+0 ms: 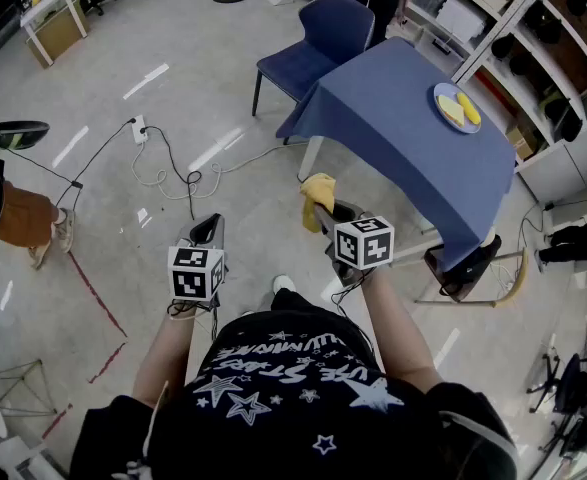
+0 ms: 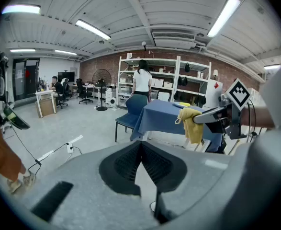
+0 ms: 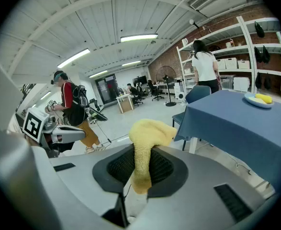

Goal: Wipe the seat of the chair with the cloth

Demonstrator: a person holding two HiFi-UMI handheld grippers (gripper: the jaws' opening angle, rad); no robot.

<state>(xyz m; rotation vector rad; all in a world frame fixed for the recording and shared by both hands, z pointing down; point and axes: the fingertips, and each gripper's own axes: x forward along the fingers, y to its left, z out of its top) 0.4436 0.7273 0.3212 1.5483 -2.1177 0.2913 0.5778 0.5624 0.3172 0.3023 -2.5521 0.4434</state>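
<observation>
Right gripper view: fingers (image 3: 168,169) pinch limp yellow cloth (image 3: 147,131); left gripper (image 2: 140,143) fingers pressed together.

A blue-draped table (image 1: 398,103) stands at 1 o'clock on the grey floor (image 1: 123,168), white shelves (image 1: 538,13) at 2 (brick wall (image 2: 104,63) behind), strip lights (image 2: 92,29) overhead.

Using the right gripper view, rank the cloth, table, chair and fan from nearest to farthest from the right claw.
1. Cloth: clamped in the right claw itself.
2. Table: to the right, blue-covered.
3. Chair: behind the table's far corner.
4. Fan: farthest, standing on the floor beyond the chair.
</observation>
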